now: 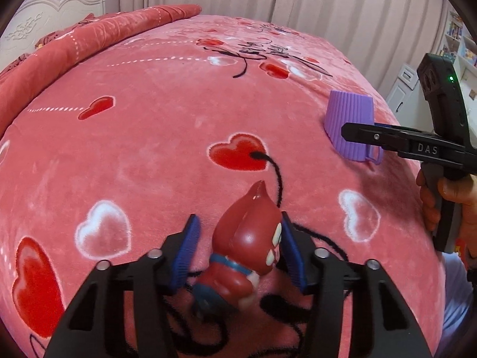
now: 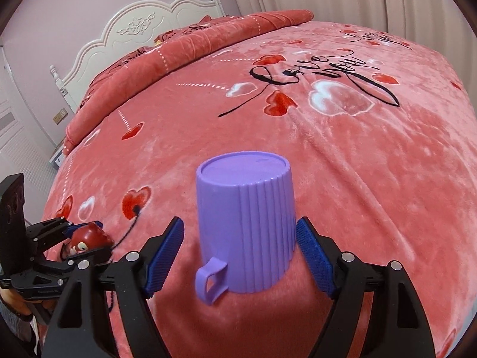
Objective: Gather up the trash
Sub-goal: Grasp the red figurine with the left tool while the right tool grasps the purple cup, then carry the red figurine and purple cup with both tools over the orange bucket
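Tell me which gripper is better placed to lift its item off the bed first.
Left, probably. The left gripper has one pad against the red toy, the other close. The right gripper straddles the upside-down purple cup with gaps on both sides.

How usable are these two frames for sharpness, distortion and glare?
Left wrist view: strong fisheye bulge, dark corner vignette, red toy figure slightly soft up close with small highlights. Right wrist view: same bulge, purple cup sharp, evenly lit, soft shadow beneath.
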